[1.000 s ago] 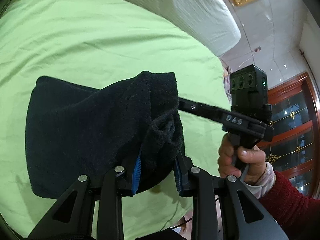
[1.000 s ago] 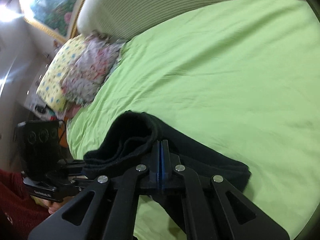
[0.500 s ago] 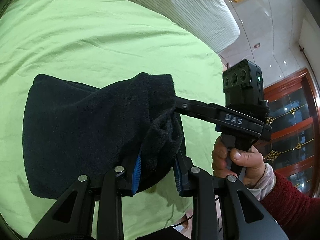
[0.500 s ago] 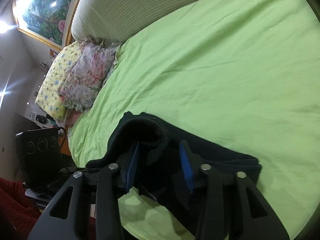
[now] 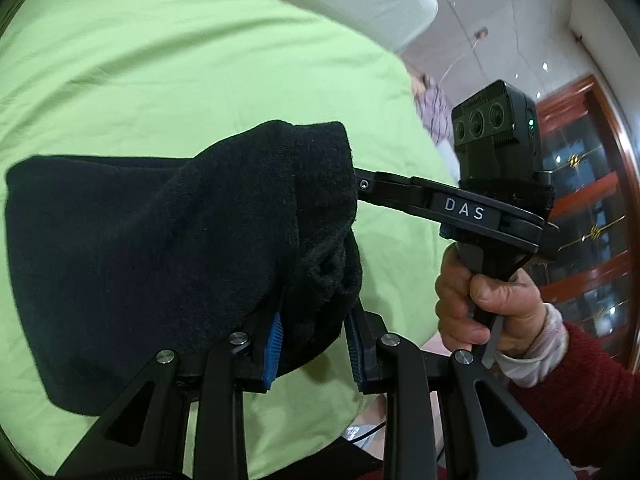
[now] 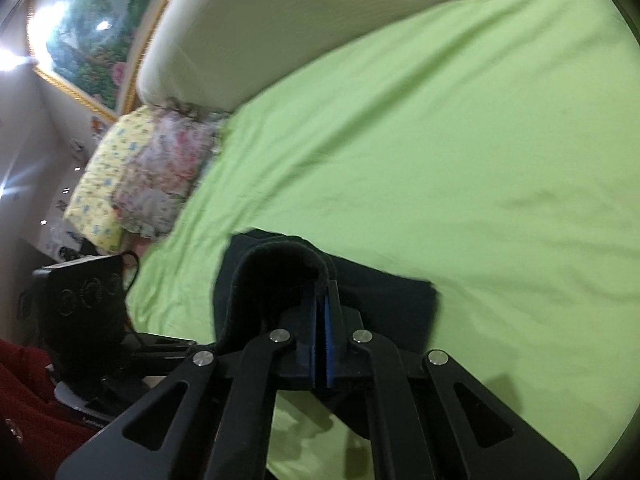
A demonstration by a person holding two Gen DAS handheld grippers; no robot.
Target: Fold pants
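Observation:
The black pants (image 5: 152, 240) lie folded into a thick bundle on the green bed sheet (image 5: 160, 80). My left gripper (image 5: 314, 312) has its jaws apart around a bunched fold of the pants, with cloth between the blue pads. The other gripper's body (image 5: 472, 212) reaches in from the right, its fingertips hidden behind the cloth. In the right wrist view my right gripper (image 6: 320, 312) is shut, pads pressed together beside the raised fold of the pants (image 6: 280, 280). Whether cloth is pinched there I cannot tell.
A white striped headboard cushion (image 6: 320, 20) runs along the far side of the bed. Patterned pillows (image 6: 144, 176) lie at the bed's left corner below a framed painting (image 6: 92, 32). A wooden cabinet with glass doors (image 5: 592, 200) stands to the right.
My right gripper opened half a second ago and has shut again. The pants bundle has been drawn together and sits more compact. My left gripper has stayed around the fold.

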